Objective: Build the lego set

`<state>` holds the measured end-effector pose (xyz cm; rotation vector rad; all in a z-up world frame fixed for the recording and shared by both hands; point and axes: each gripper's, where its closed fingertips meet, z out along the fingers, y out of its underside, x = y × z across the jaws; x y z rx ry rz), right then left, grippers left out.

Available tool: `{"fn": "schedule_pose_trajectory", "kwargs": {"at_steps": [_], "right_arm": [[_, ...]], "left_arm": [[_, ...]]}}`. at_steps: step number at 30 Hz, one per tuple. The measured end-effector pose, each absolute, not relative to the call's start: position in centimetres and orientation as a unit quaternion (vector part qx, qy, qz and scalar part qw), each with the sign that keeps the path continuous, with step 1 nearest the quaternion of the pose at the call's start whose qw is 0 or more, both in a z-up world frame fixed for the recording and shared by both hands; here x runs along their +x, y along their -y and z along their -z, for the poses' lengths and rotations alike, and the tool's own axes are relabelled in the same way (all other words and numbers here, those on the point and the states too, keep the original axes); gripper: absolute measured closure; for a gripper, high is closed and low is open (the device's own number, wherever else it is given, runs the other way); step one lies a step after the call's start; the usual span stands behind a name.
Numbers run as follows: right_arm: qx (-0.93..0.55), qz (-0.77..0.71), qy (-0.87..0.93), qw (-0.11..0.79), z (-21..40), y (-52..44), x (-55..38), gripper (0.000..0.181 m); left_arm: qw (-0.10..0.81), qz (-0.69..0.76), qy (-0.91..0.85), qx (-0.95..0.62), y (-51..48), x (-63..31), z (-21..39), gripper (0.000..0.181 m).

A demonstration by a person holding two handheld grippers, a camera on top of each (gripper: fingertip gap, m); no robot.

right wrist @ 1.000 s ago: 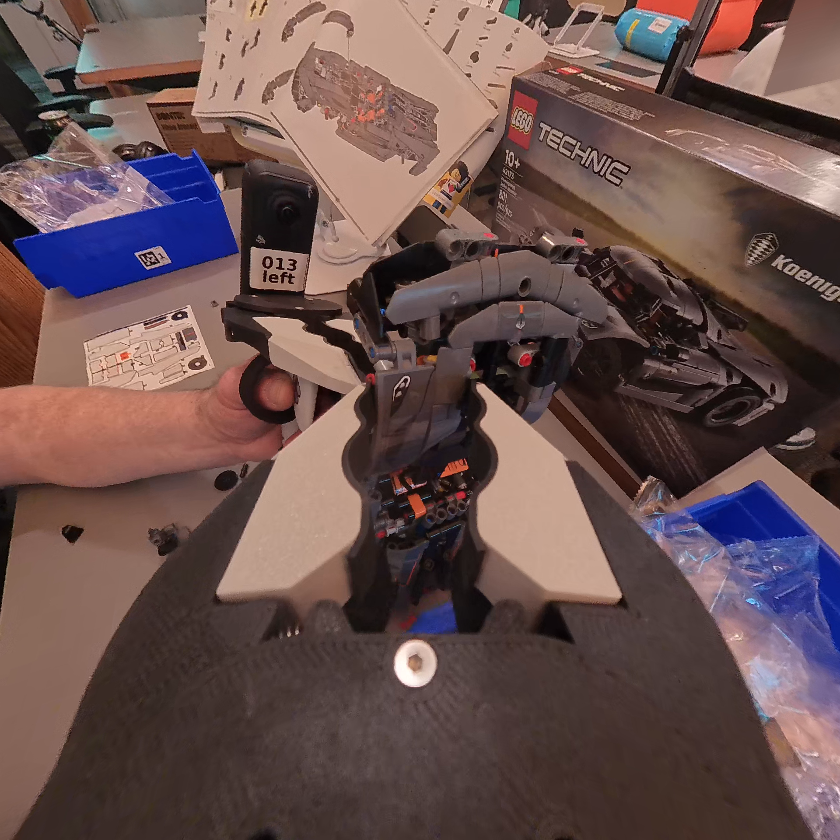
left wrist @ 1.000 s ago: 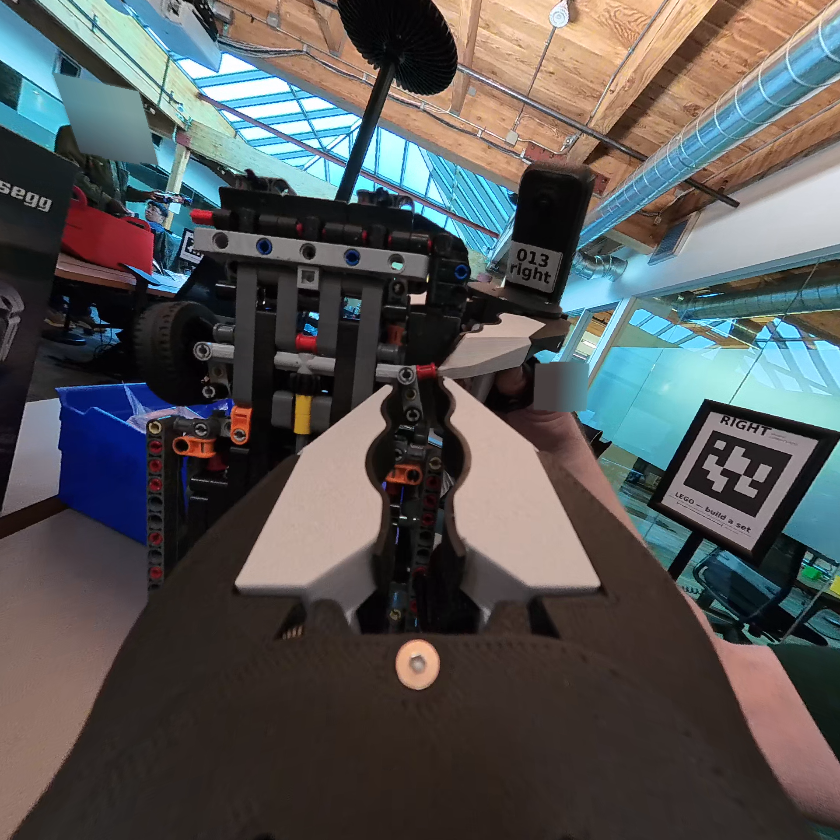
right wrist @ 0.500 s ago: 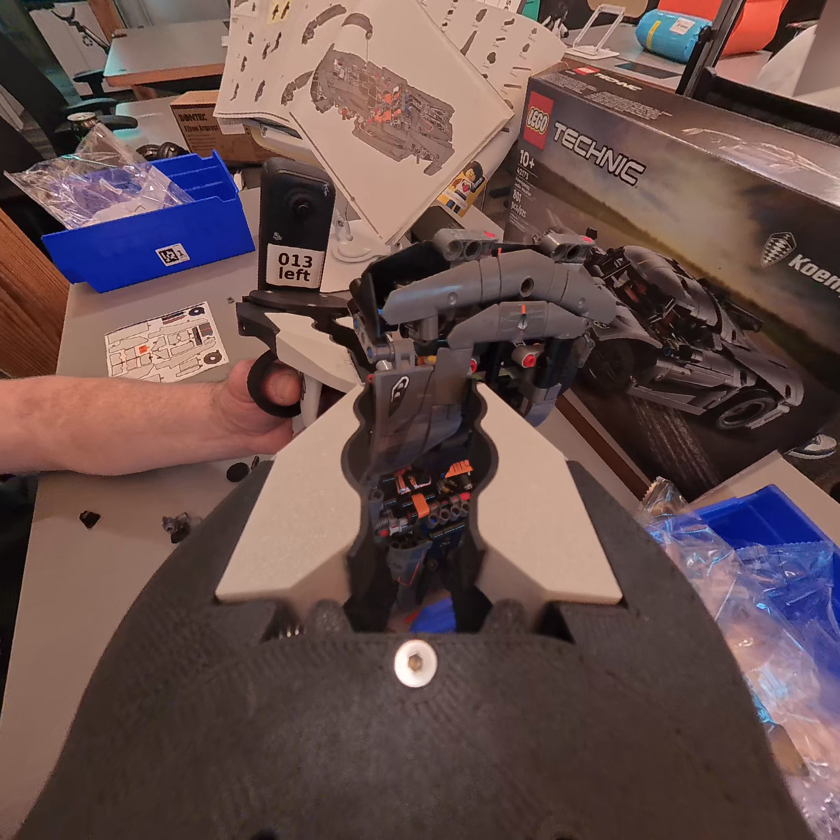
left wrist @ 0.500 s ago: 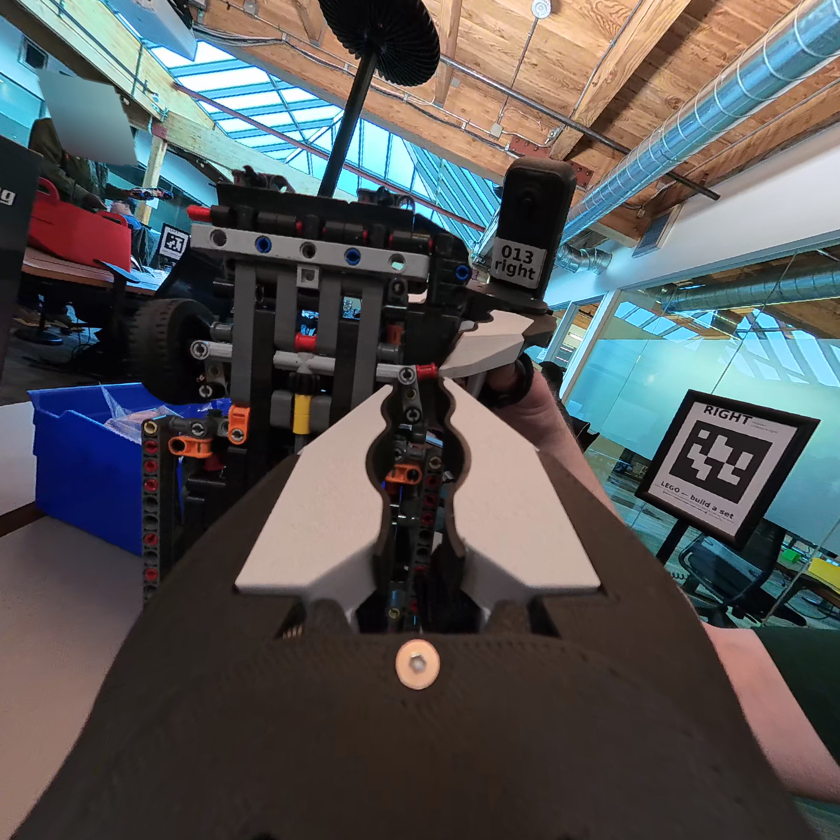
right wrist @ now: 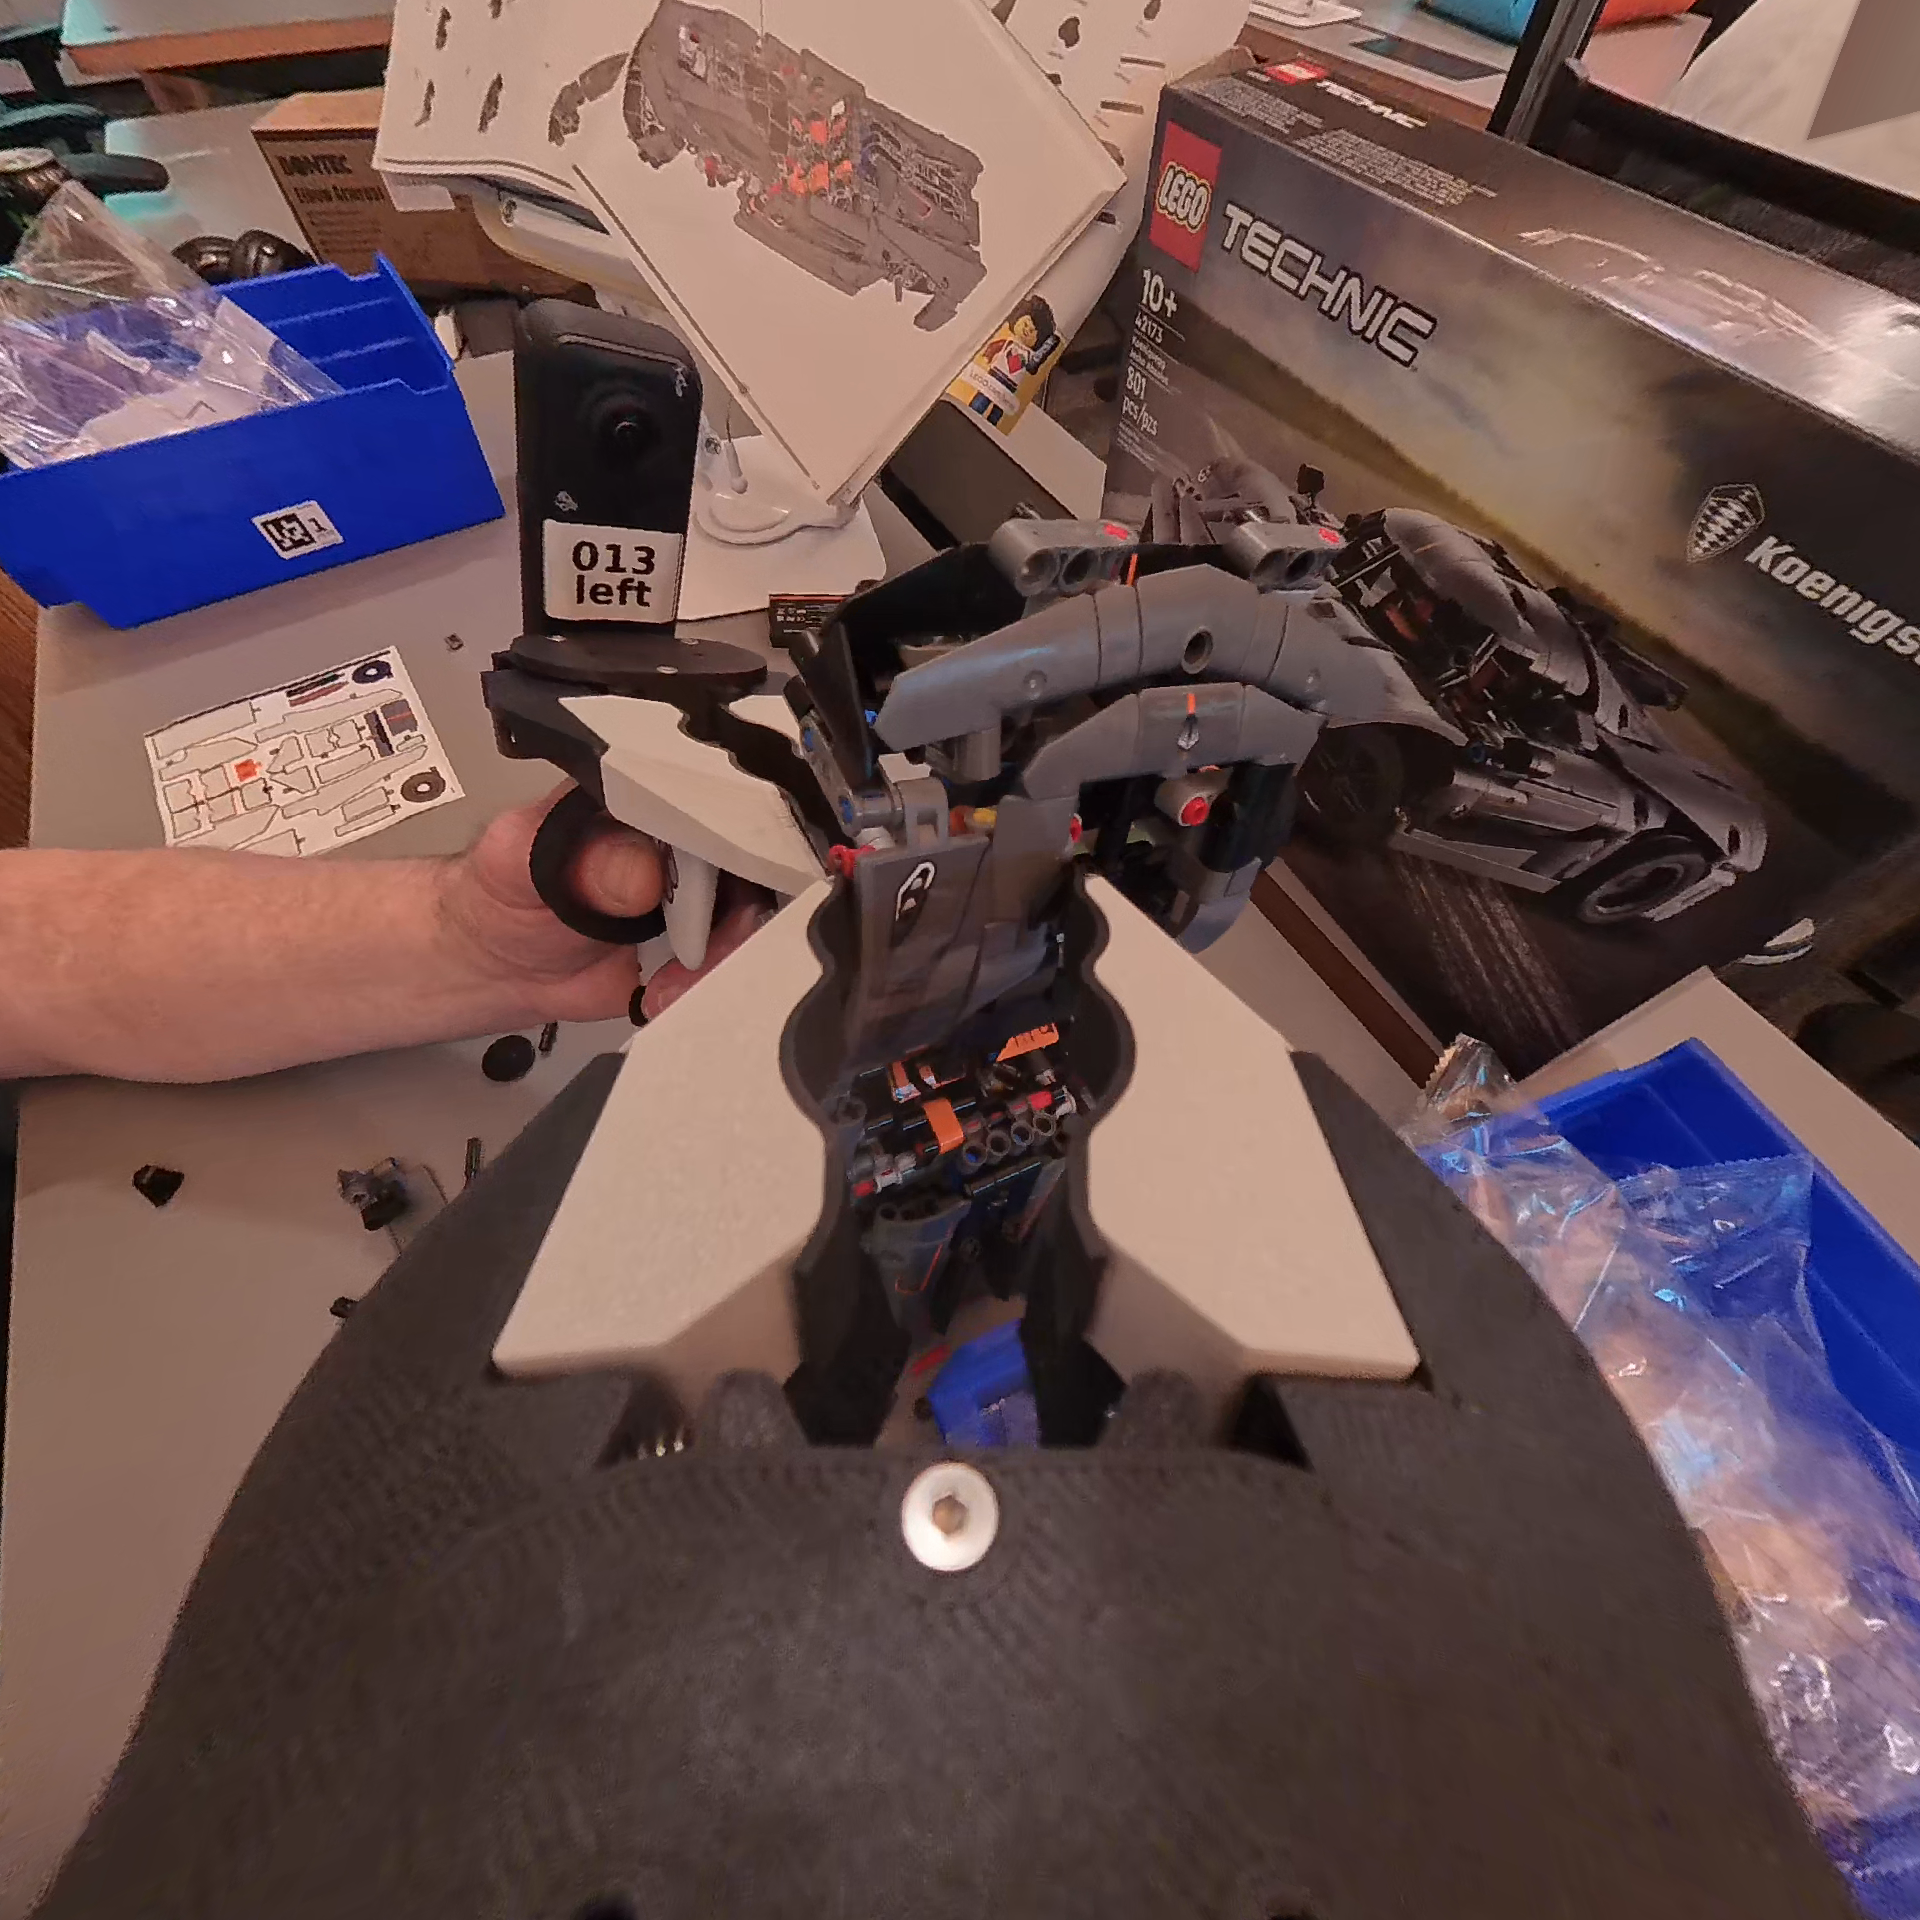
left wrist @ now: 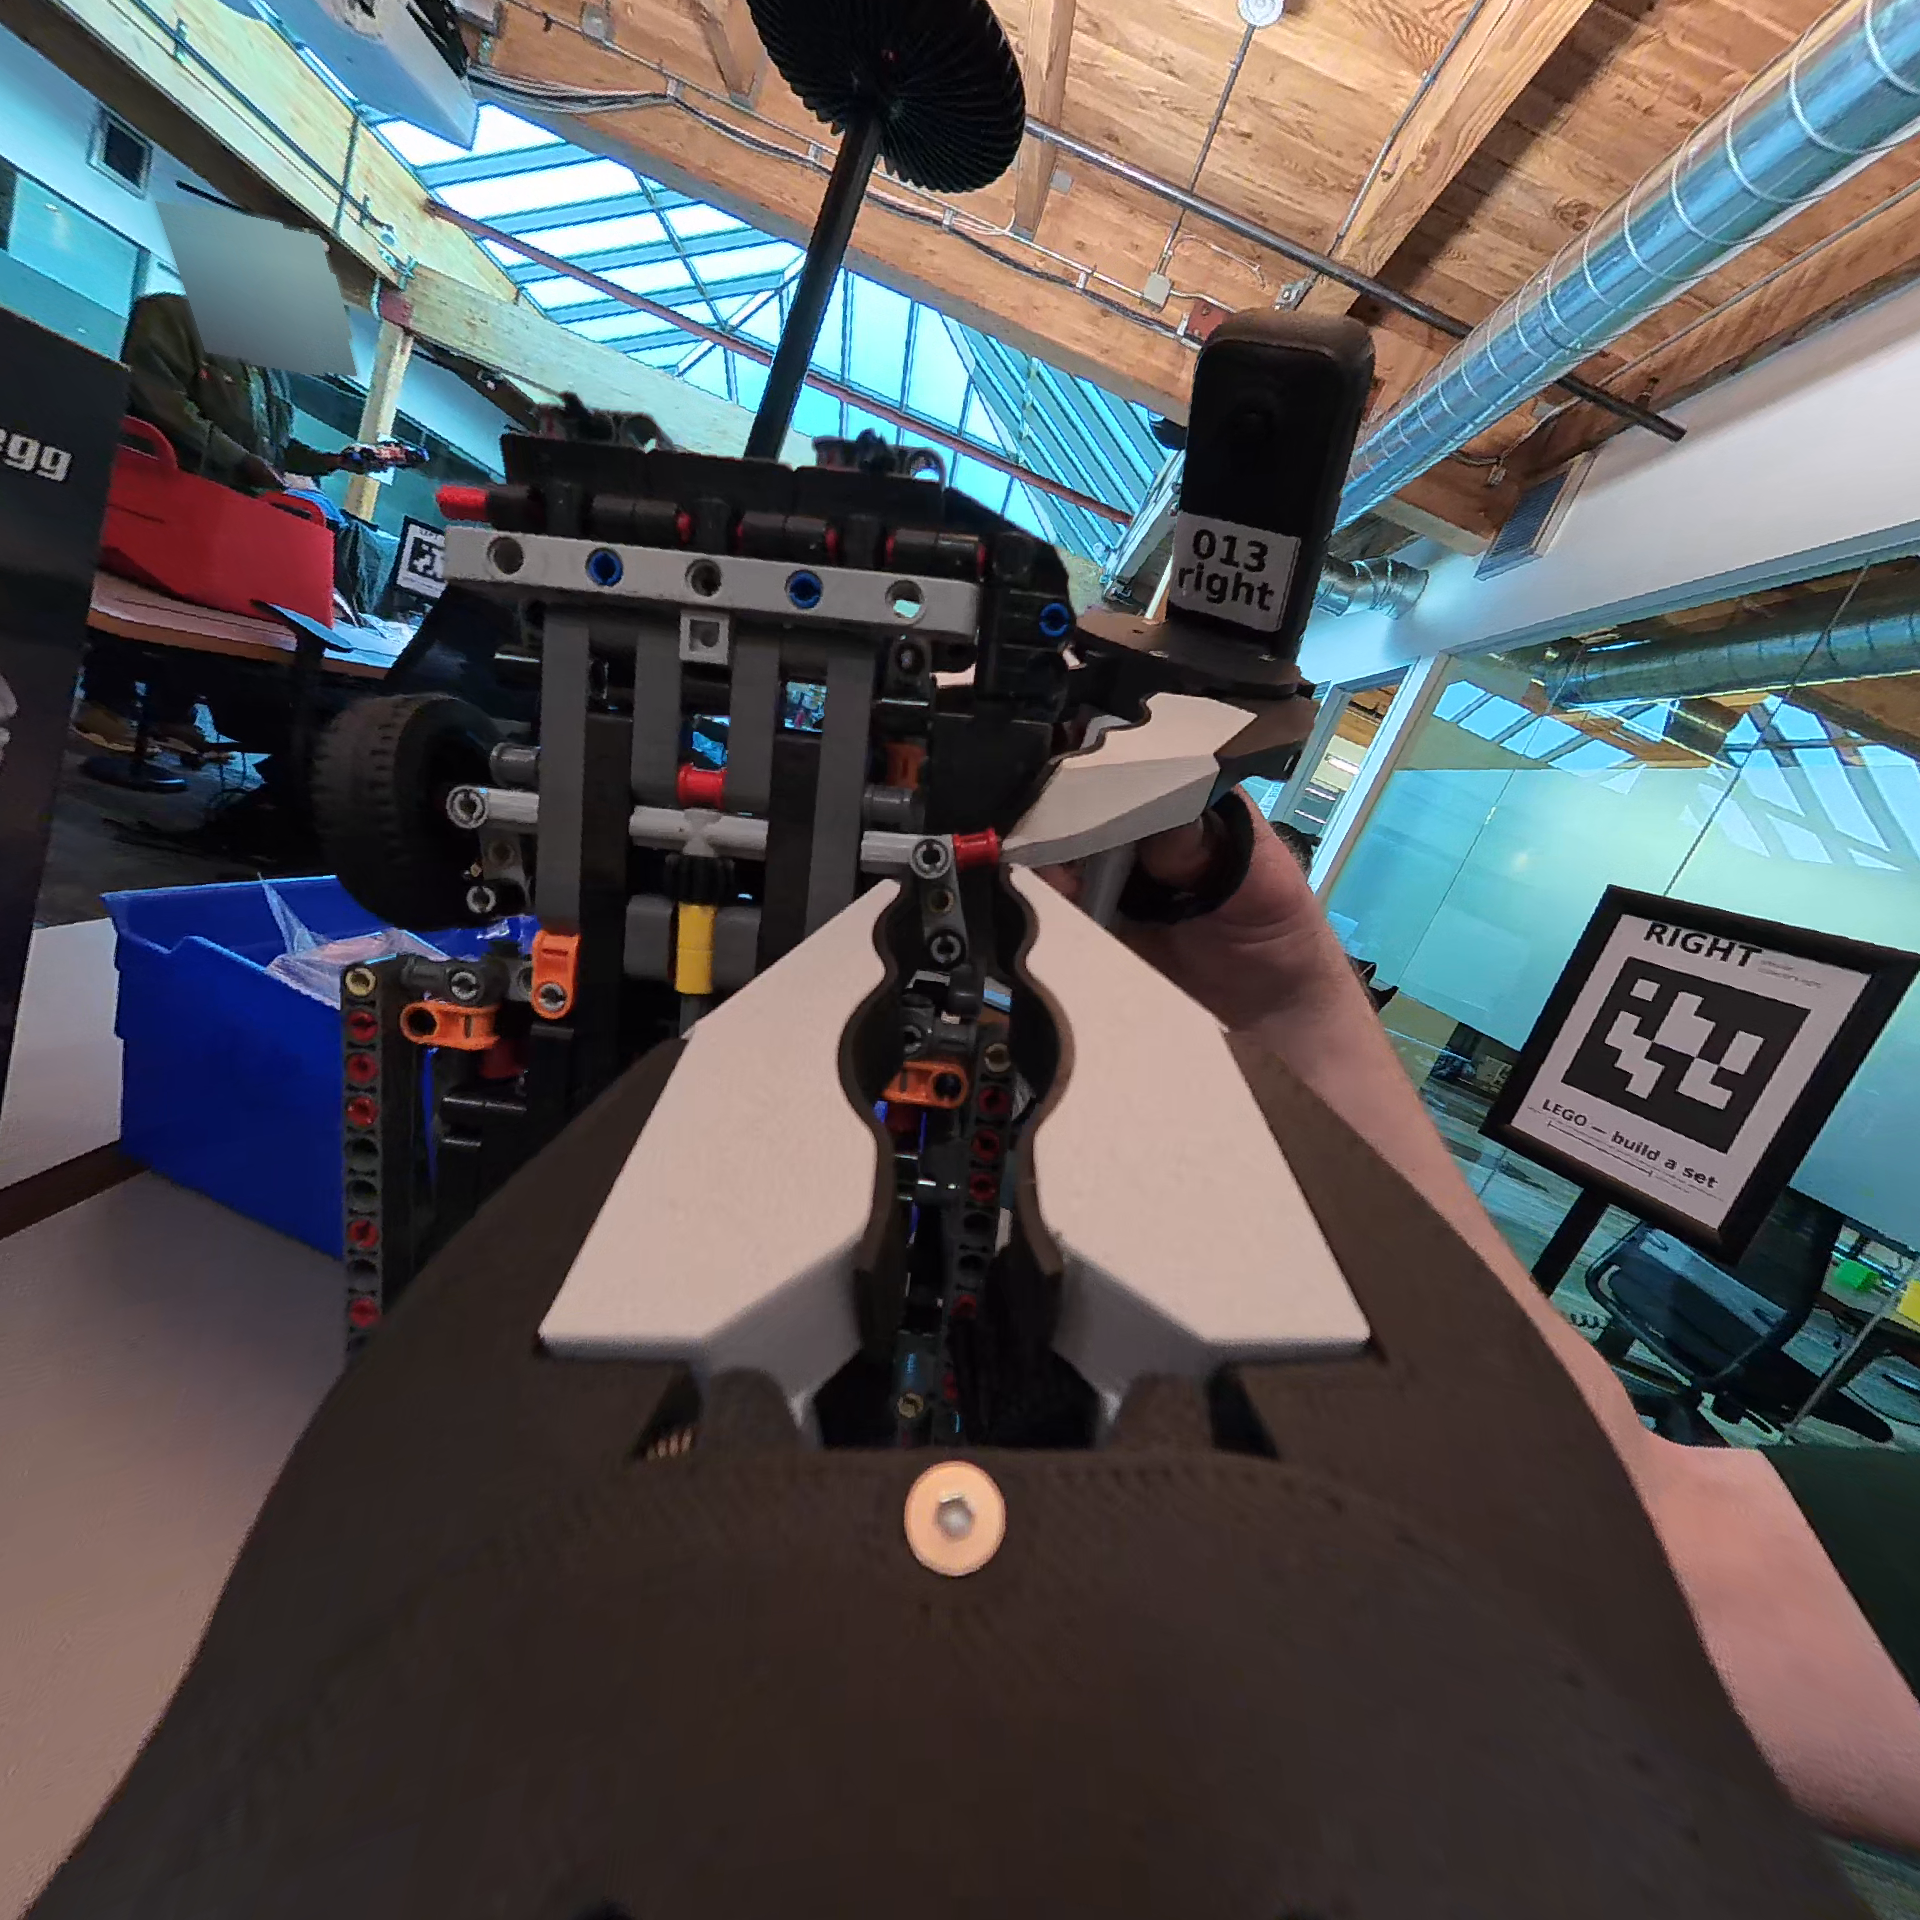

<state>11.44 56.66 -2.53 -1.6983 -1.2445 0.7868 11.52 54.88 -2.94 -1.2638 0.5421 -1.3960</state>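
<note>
The half-built Lego car is held up off the table between both grippers. The left wrist view shows its underside [left wrist: 707, 727] with grey beams, red and blue pins and a black wheel [left wrist: 395, 810]. My left gripper [left wrist: 951, 883] is shut on a thin dark beam at the model's right side. The right wrist view shows the dark grey body panels [right wrist: 1091, 665]. My right gripper [right wrist: 956, 883] is shut on a dark panel of the model. The left gripper [right wrist: 790, 821] grips the model from the left there. The right gripper [left wrist: 1039, 821] reaches in from the right in the left wrist view.
The grey table [right wrist: 156, 1351] bears the set's box [right wrist: 1558, 416], an open instruction booklet on a stand [right wrist: 831, 208], a sticker sheet [right wrist: 301, 748], several small loose parts [right wrist: 374, 1190], and blue bins with plastic bags at left [right wrist: 239, 499] and right [right wrist: 1766, 1195]. A framed sign [left wrist: 1694, 1060] stands nearby. Only a small space, under 4 cm, lies between the two pairs of fingers.
Both grippers keep their hold on the model. The model and both grippers have swayed slightly one way and back; the grip points have not changed.
</note>
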Motion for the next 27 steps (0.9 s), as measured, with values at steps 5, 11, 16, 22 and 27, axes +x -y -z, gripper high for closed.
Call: {"fn": "schedule_pose_trajectory", "kwargs": {"at_steps": [5,11,16,22,27], "right_arm": [[-0.687,-0.312,0.494,0.432,2.42,-56.68,11.25,0.143],[-0.699,-0.310,0.482,0.428,2.40,-56.97,11.34,0.142],[-0.709,-0.294,0.476,0.430,2.36,-57.13,11.41,0.144],[-0.714,-0.273,0.477,0.434,2.32,-57.14,11.20,0.143],[-0.718,-0.280,0.471,0.429,2.35,-57.11,11.28,0.142]], "left_arm": [[0.562,0.585,-0.228,-0.538,-55.01,11.28,2.85,0.172],[0.558,0.592,-0.229,-0.535,-54.82,11.37,2.62,0.163],[0.556,0.596,-0.221,-0.535,-54.93,11.30,2.64,0.163],[0.547,0.614,-0.210,-0.529,-54.99,11.02,2.67,0.165],[0.531,0.635,-0.193,-0.527,-55.09,11.05,2.58,0.165]]}}
